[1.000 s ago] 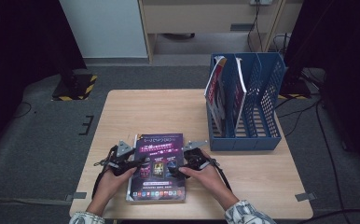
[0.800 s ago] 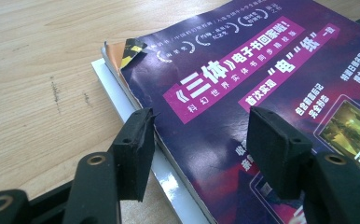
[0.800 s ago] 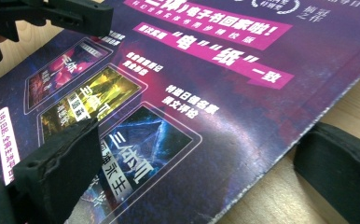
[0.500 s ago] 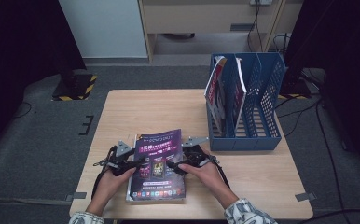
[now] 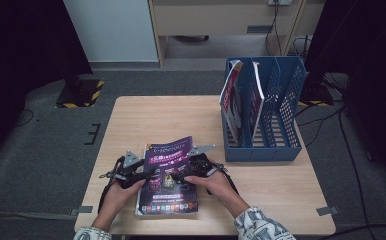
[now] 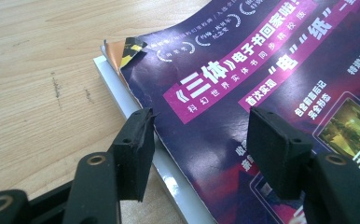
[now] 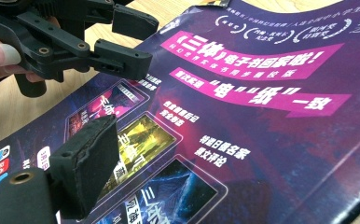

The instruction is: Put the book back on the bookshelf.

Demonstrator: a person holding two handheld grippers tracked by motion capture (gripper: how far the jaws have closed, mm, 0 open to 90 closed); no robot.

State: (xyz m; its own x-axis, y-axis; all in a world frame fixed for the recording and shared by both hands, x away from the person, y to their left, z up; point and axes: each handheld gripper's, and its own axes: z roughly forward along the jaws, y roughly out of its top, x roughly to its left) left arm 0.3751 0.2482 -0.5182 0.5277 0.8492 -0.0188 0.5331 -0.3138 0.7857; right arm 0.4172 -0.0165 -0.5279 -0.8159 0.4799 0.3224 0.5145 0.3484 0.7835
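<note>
Item: purple magazine (image 5: 168, 177), near edge of the table (image 5: 146, 120), atop a white booklet (image 6: 169, 179)
Look: glossy cover, pink banners, far end lifted, corner dog-eared
Left gripper (image 5: 148, 176): jaws half apart, astride the left edge; pads not pressing
Right gripper (image 5: 177, 176): jaws just been closing; grip cannot be judged
Risk: cover alone caught, may crease or tear; booklet dragged along

Purple magazine (image 5: 168, 180) with magenta banners, white lettering, yellow-green cover panel. Blue slotted file rack (image 5: 276, 120). Pale wood-grain surface (image 5: 156, 120). Black grippers (image 5: 156, 175). Grey carpet floor (image 5: 46, 150).
</note>
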